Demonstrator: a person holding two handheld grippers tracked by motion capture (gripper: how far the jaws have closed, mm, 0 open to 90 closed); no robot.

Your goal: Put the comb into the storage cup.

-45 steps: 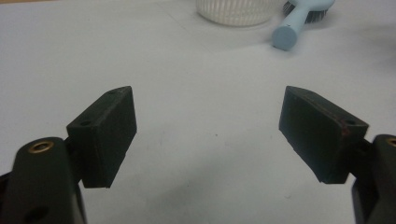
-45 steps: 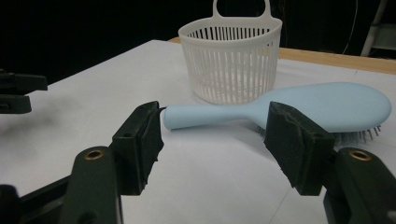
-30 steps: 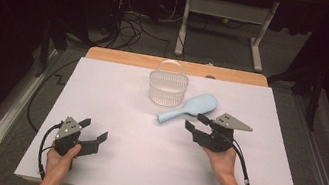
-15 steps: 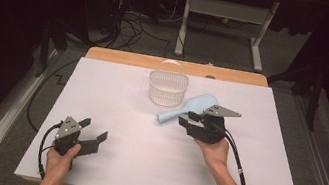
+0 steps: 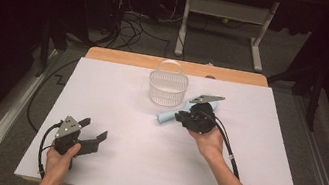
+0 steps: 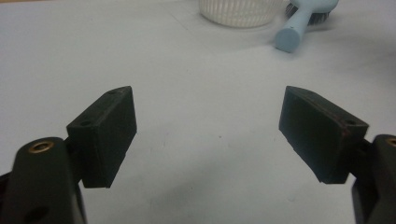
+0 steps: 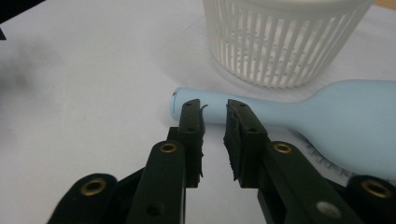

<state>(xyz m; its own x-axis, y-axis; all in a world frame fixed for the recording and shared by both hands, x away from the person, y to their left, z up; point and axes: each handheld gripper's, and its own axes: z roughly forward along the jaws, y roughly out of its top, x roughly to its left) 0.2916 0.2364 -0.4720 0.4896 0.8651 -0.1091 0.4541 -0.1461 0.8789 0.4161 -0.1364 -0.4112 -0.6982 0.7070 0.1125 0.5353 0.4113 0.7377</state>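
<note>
The right gripper [image 7: 215, 116] has just been closing its jaws, now down to a narrow gap set at the handle of the pale blue brush [image 7: 327, 126]. The handle lies just beyond the tips; nothing sits between them, and the pads do not press on it. The brush is smooth, rounded plastic, lying flat on the white tabletop [image 5: 256, 138] beside a ribbed white plastic basket [image 5: 167, 88]. The left gripper [image 5: 89, 133] rests near the front edge, jaws wide and empty.

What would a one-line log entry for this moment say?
right gripper: jaws just closing, narrow gap, at blue brush handle, not gripping | left gripper: open, idle | basket: beside brush
</note>
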